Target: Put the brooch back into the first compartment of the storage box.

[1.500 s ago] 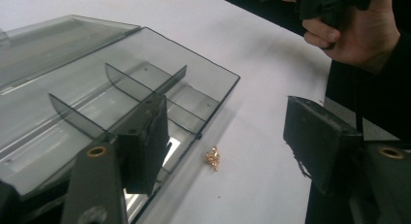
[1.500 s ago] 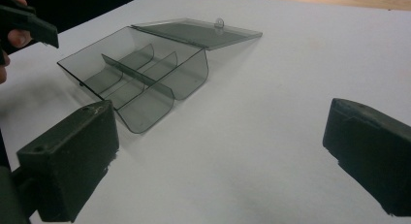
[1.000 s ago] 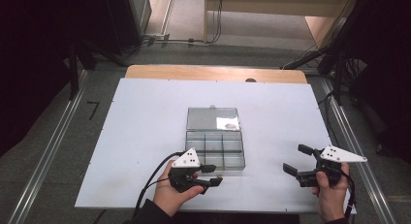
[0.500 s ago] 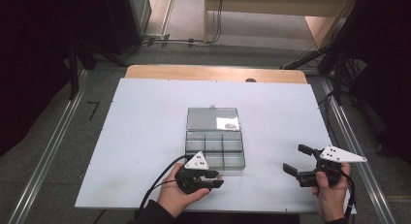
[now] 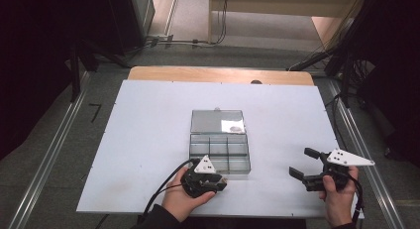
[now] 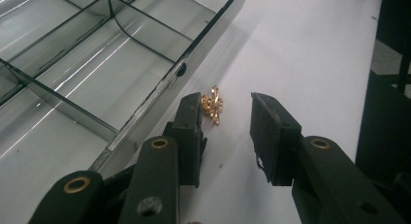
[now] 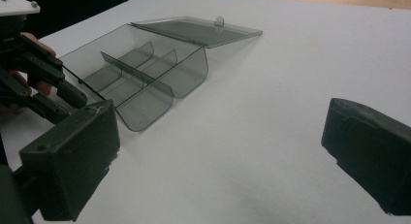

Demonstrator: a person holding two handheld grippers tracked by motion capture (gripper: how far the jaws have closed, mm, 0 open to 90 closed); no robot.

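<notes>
The left gripper (image 6: 224,132) points at a small gold ornament (image 6: 213,104) that lies on the white table (image 5: 148,140), just beside the near wall of the clear plastic box (image 6: 97,64). The ornament sits between the two black jaws but close to the inner one, and it seems almost to touch that pad; the other pad stands apart from it. The jaws have just been closing and are now about half open around the ornament; no pad presses on it yet. Its long axis runs roughly along the jaws, away from the hand, so closing across it looks suitable. The ornament is a shiny metal piece with small loops, like a flower or a bow.

The box is smoky transparent plastic with thin dividers, and its flat lid (image 5: 217,121) lies open behind it.

The right gripper (image 5: 304,164) rests well apart, at the right side of the table, with its jaws wide open and nothing between them. The left hand is clearly the nearer one.
</notes>
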